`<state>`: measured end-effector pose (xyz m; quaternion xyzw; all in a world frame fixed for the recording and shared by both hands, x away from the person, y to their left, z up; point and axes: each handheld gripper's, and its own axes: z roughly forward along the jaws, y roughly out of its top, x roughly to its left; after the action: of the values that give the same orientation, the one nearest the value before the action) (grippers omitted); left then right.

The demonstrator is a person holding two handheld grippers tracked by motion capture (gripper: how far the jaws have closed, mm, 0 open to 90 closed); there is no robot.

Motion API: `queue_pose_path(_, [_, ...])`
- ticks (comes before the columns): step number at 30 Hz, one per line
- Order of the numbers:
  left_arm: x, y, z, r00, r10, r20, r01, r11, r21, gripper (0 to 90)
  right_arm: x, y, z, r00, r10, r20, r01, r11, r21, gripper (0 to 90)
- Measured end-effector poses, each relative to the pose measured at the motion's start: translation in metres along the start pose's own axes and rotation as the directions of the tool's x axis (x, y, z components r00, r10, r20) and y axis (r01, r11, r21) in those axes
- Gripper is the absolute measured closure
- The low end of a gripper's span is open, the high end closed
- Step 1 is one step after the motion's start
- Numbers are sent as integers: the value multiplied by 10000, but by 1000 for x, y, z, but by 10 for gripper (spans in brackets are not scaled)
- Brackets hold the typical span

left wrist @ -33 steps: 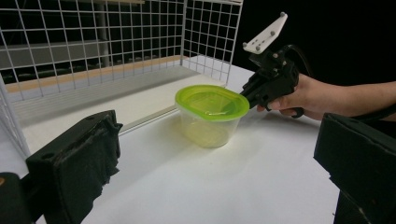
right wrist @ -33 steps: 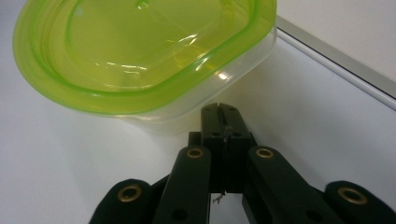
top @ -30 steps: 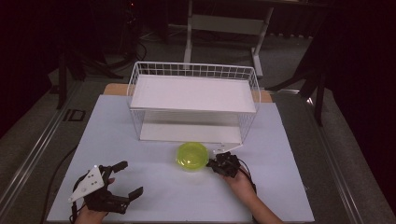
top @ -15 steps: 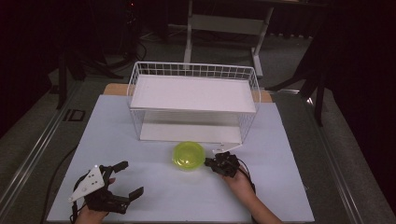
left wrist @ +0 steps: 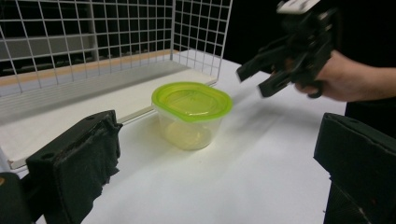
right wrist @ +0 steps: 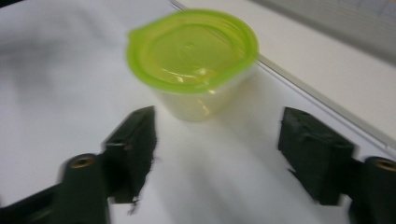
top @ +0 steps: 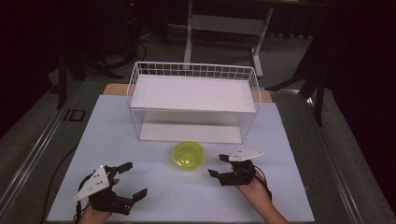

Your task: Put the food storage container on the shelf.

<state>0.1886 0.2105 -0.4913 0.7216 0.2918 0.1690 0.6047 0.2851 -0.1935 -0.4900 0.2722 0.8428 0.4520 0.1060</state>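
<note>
Right now the lidded tub (top: 188, 155) stands upright on the white table (top: 289, 196), just before the front edge of the wire basket (top: 194, 105), about midway along it. It is a round, clear container under a lime-green lid pressed flat, squat, with no long axis to speak of. It lies just to the left of the right gripper (top: 218, 165), apart from it; that gripper's jaws have just been opening and stand wide, nothing between them, the tub just ahead of them. The left gripper (top: 135, 179) rests near the table's front left corner, well apart from the tub, jaws spread and empty. The right hand is plainly nearer.
</note>
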Motion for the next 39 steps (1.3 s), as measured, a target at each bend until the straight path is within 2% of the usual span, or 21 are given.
queue_pose_path(1, [0,1,1,10000,-6,19,6,10000,-9,11,3,1,-3,10000,-60,62,61,9999,-151,255])
queue_pose_path(2, [-1,2,2,10000,-21,58,21,10000,52,11,5,2,-6,9999,-154,-76,152,9997,-203,226])
queue_pose_path(4, [-3,4,5,9999,54,105,-55,9999,140,11,7,3,-9,9996,-272,-120,268,9993,-264,220])
queue_pose_path(5, [-4,6,6,9999,44,161,-46,9999,162,11,14,6,-13,9977,-589,329,602,9973,-419,206])
queue_pose_path(8, [-8,12,10,9992,79,394,-88,9997,246,11,18,11,-18,9984,-550,132,555,9976,-421,175])
queue_pose_path(10, [-10,15,13,9984,56,554,-74,9994,323,11,21,14,-21,9975,-637,296,654,9962,-583,201])
queue_pose_path(11, [-11,17,15,9982,30,603,-52,9993,367,11,24,16,-23,9957,-784,497,818,9942,-701,223])
queue_pose_path(13, [-11,21,17,9971,-57,753,24,9990,443,11,30,19,-26,9919,-1108,620,1168,9878,-1033,226])
queue_pose_path(17, [-9,29,24,9970,-47,774,3,9984,558,11,32,27,-29,9975,-638,312,672,9903,-1219,226])
queue_pose_path(19, [-9,31,26,9966,-86,814,38,9983,589,11,31,29,-29,9975,-627,331,664,9899,-1253,228])
queue_pose_path(22, [-6,38,33,9956,-279,892,218,9974,685,11,33,34,-30,9930,-556,1046,705,9870,-1444,215])
queue_pose_path(25, [-3,45,39,9954,-329,902,252,9961,850,11,34,39,-30,9843,-871,1535,1092,9839,-1418,191])
queue_pose_path(26, [-2,47,41,9955,-389,863,315,9958,860,11,34,42,-29,9805,-879,1755,1163,9805,-1587,138])
queue_pose_path(30, [6,55,50,9948,-664,772,588,9936,967,11,30,47,-26,9834,-580,1719,887,9802,-1769,139])
queue_pose_path(32, [8,56,51,9951,-680,723,605,9930,1015,11,30,47,-26,9834,-580,1719,887,9802,-1769,139])
queue_pose_path(33, [14,58,58,9935,-890,713,810,9908,1089,11,27,50,-22,9843,-487,1699,786,9816,-1742,137])
queue_pose_path(38, [20,57,71,9928,-1031,609,940,9861,1374,11,23,53,-14,9852,-178,1706,481,9835,-1746,114])
queue_pose_path(39, [23,55,78,9928,-1044,584,949,9845,1474,11,22,54,-12,9862,-178,1646,460,9845,-1692,113])
